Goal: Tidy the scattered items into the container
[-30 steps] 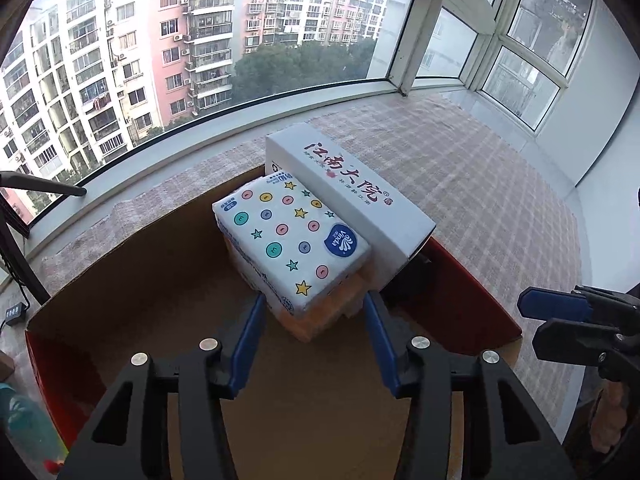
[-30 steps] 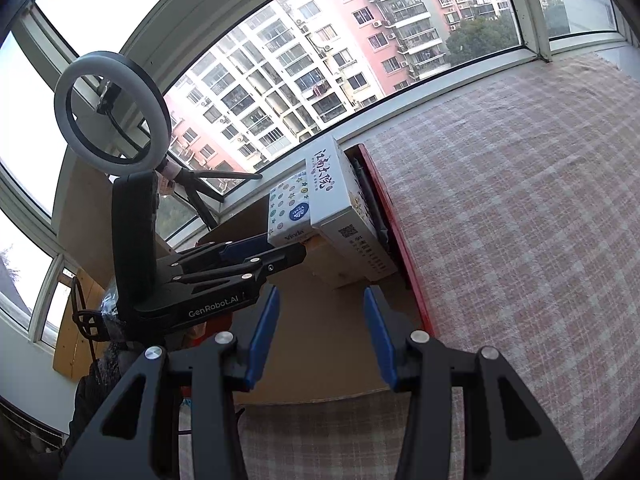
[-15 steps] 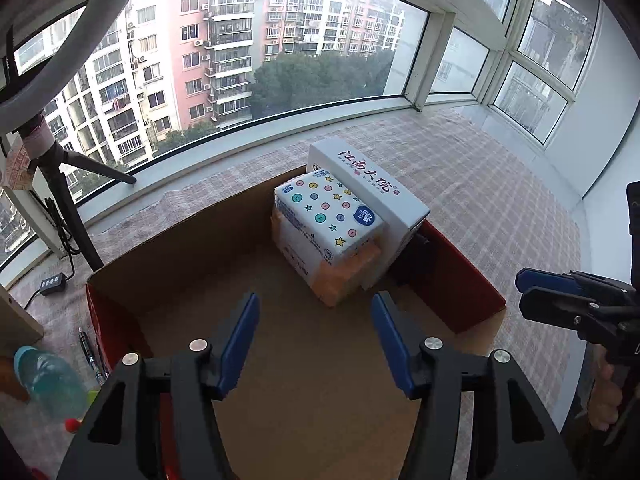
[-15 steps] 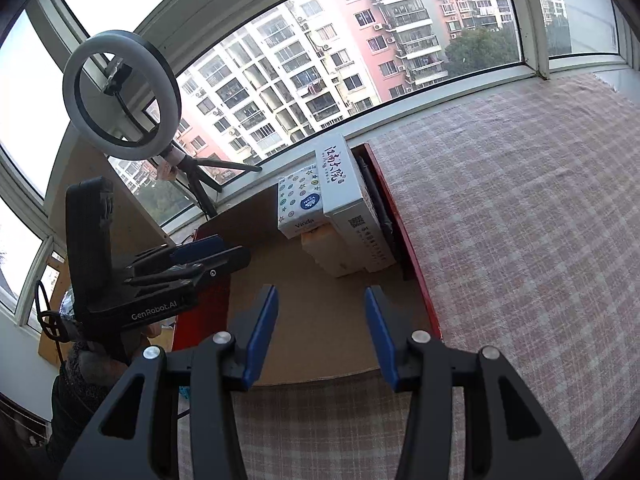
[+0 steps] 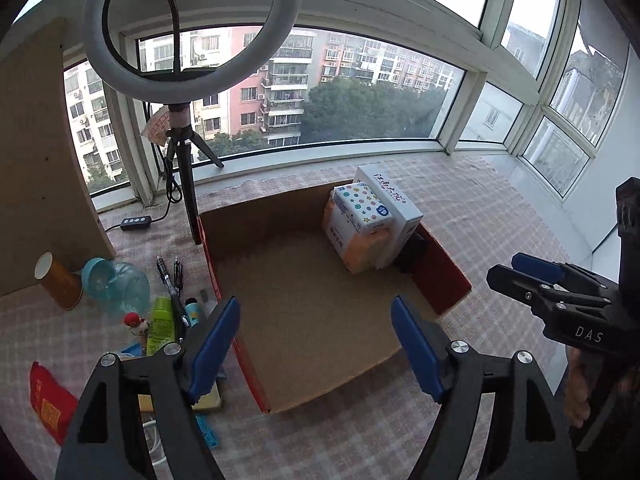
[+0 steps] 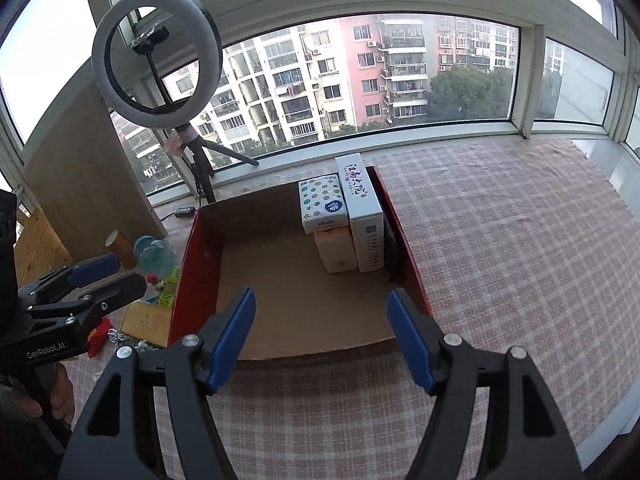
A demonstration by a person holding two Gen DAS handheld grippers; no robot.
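A red cardboard box [image 5: 444, 276] [image 6: 192, 264] stands open on the checked cloth. In its far right corner a dotted tissue pack [image 5: 362, 204] [image 6: 322, 204] lies on an orange pack [image 5: 366, 252] beside a white carton [image 5: 394, 200] [image 6: 360, 208]. My left gripper [image 5: 316, 340] is open and empty above the box's near left edge. My right gripper [image 6: 320, 332] is open and empty over the box's near edge. Scattered items lie left of the box: a green tube [image 5: 160, 324], pens [image 5: 170, 276], a blue bottle [image 5: 116, 280], a paper cup [image 5: 56, 280], a red packet [image 5: 50, 404].
A ring light on a tripod [image 5: 184, 152] [image 6: 192, 148] stands behind the box's left corner, with a cable remote [image 5: 136, 222]. A wooden board [image 5: 44, 160] leans at the left. The window sill runs along the back. Checked cloth [image 6: 520, 260] stretches right of the box.
Both grippers have pulled back and up from the box, empty and open wider. The tissue pack stays on the orange pack in the corner. The scattered items have come into the left view.
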